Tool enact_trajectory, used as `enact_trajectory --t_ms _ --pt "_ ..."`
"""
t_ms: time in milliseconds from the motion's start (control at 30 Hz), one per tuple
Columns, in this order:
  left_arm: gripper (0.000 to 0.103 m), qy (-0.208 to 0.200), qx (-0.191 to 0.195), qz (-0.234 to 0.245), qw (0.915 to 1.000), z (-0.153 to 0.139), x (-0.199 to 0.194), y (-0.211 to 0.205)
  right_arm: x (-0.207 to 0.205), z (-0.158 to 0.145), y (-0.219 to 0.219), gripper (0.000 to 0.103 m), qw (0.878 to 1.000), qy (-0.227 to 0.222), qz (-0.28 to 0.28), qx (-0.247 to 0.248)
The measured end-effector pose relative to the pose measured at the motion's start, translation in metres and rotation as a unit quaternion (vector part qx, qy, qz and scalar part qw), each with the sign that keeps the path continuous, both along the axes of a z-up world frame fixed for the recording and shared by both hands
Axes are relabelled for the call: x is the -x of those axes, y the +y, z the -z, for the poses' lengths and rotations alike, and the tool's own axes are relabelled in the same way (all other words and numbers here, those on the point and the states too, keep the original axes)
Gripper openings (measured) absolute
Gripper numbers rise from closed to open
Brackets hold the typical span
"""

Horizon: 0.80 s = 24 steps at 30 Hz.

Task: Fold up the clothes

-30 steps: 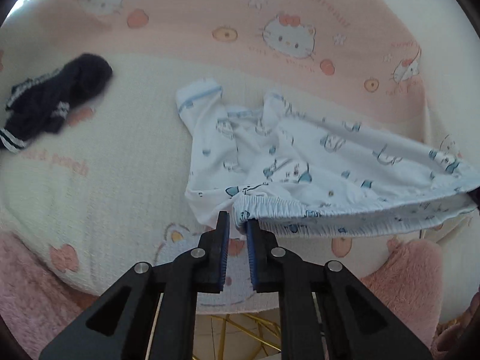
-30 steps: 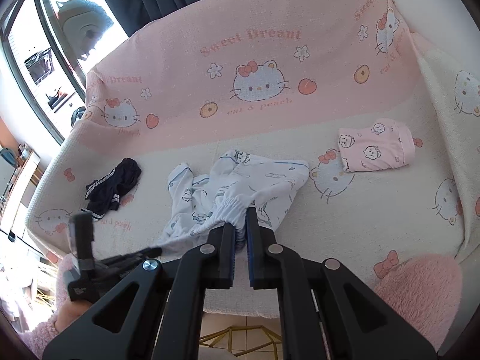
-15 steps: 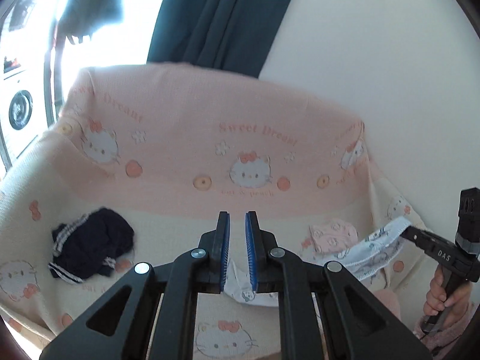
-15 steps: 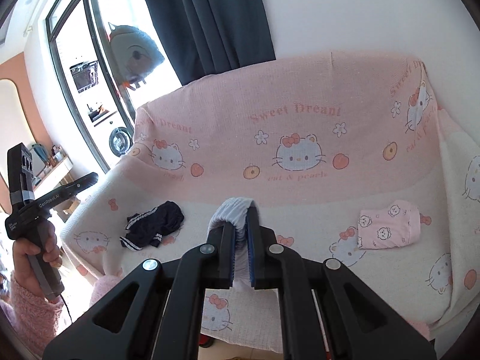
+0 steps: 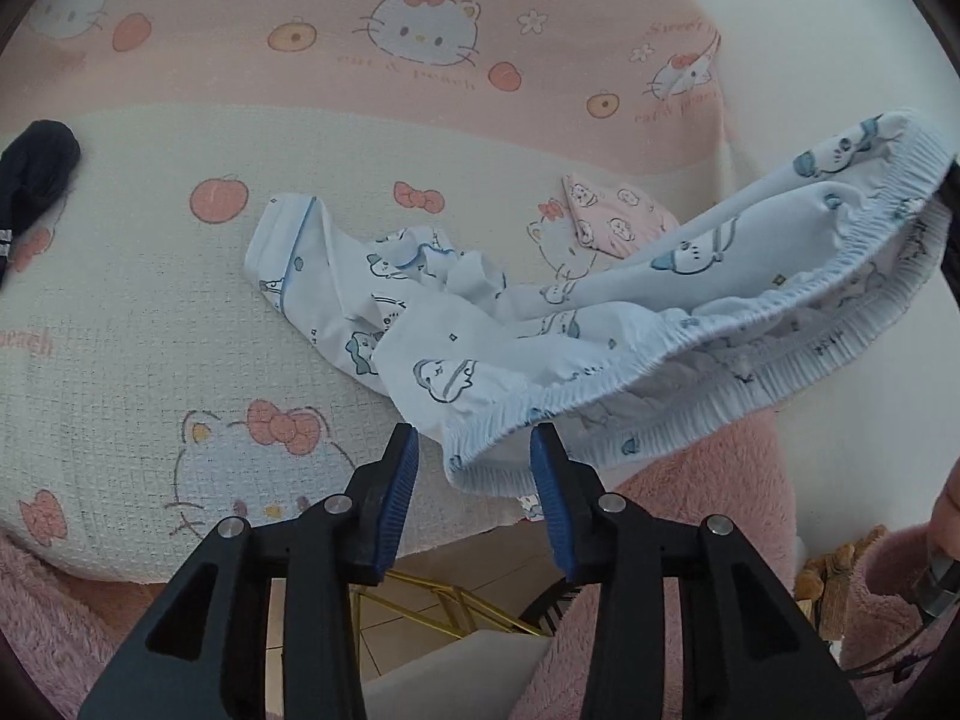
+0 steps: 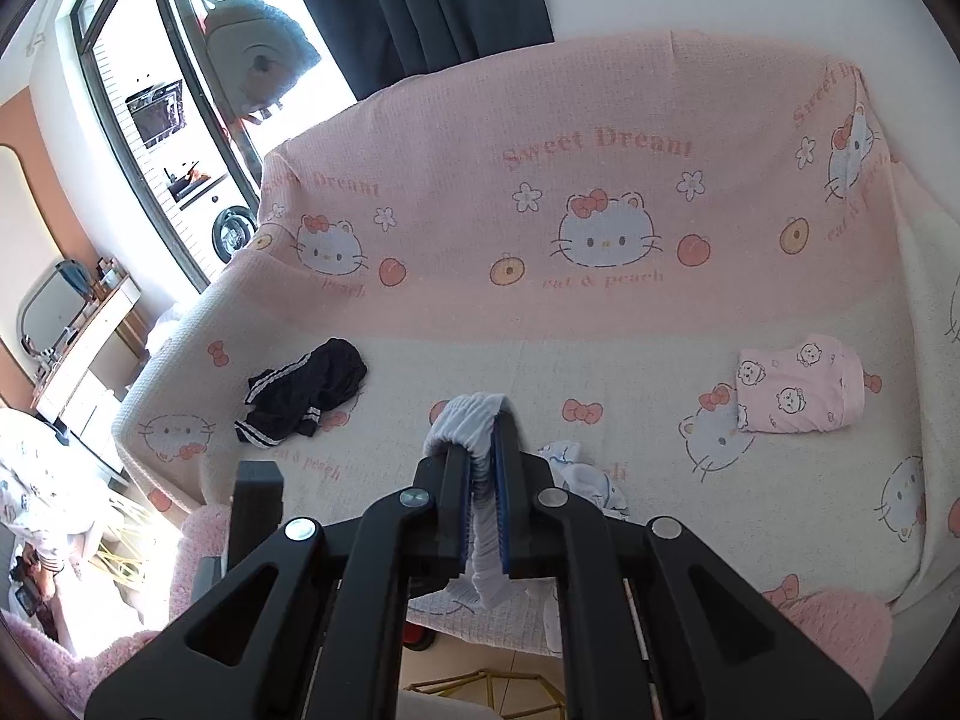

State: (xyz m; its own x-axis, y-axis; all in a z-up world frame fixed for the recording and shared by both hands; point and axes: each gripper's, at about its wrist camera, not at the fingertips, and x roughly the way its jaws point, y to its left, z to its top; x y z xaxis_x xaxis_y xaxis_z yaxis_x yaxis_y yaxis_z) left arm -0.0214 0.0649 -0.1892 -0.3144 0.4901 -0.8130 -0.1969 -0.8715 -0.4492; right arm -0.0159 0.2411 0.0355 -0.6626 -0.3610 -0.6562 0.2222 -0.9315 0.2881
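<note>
Light blue printed pants [image 5: 456,360] hang by their elastic waistband, with the legs [image 5: 312,258] trailing crumpled on the sofa seat. My left gripper [image 5: 475,462] is open. A loose corner of the waistband [image 5: 480,456] sags between its blue pads without being pinched. The band rises to the right edge of the left wrist view. My right gripper [image 6: 480,450] is shut on the bunched waistband [image 6: 471,414], held above the sofa's front edge. A bit of the pants [image 6: 579,471] shows below it.
A folded pink garment [image 6: 798,387] lies on the seat at the right, also seen as the pink garment [image 5: 618,222]. A crumpled navy garment [image 6: 306,390] lies at the left. The sofa cover [image 6: 600,324] is pink and cream. Pink fluffy fabric [image 5: 690,480] borders the front edge.
My left gripper has opened and tilted down from the sofa back to the hanging waistband. The right gripper stays shut on the band and has lowered slightly.
</note>
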Motion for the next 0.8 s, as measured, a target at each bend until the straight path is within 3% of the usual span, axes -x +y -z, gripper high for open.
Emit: enact_trajectory --t_ms 100,167,233,267,400,567,700,800 --pt "0.041 -0.032 0.018 0.002 0.9993 0.023 0.012 0.007 -0.006 -0.006 0.0 0.006 1.0 0.005 -0.007 0.01" --pt "0.041 -0.025 0.026 0.001 0.9994 0.028 0.015 0.01 -0.008 -0.01 0.001 0.006 1.0 0.012 -0.006 0.004" --pt "0.025 -0.004 0.037 -0.005 0.9993 0.025 0.017 0.011 -0.01 -0.015 0.002 0.006 1.0 0.019 -0.005 -0.006" --pt "0.005 0.013 0.042 -0.015 0.9989 0.012 0.019 0.004 -0.011 -0.017 0.003 0.006 1.0 0.023 -0.004 -0.011" --pt "0.005 0.083 0.064 -0.054 0.9931 -0.039 0.026 -0.025 -0.015 -0.026 0.006 0.006 0.999 0.037 -0.001 -0.031" --pt "0.005 0.166 0.089 -0.101 0.977 -0.101 0.033 -0.059 -0.016 -0.032 0.004 0.006 0.998 0.046 -0.005 -0.038" --pt "0.005 0.178 0.09 -0.121 0.9725 -0.116 0.026 -0.074 -0.016 -0.034 0.001 0.006 0.998 0.05 -0.01 -0.038" --pt "0.005 0.2 0.063 -0.146 0.9668 -0.137 0.014 -0.091 -0.015 -0.036 -0.001 0.006 0.998 0.053 -0.014 -0.039"
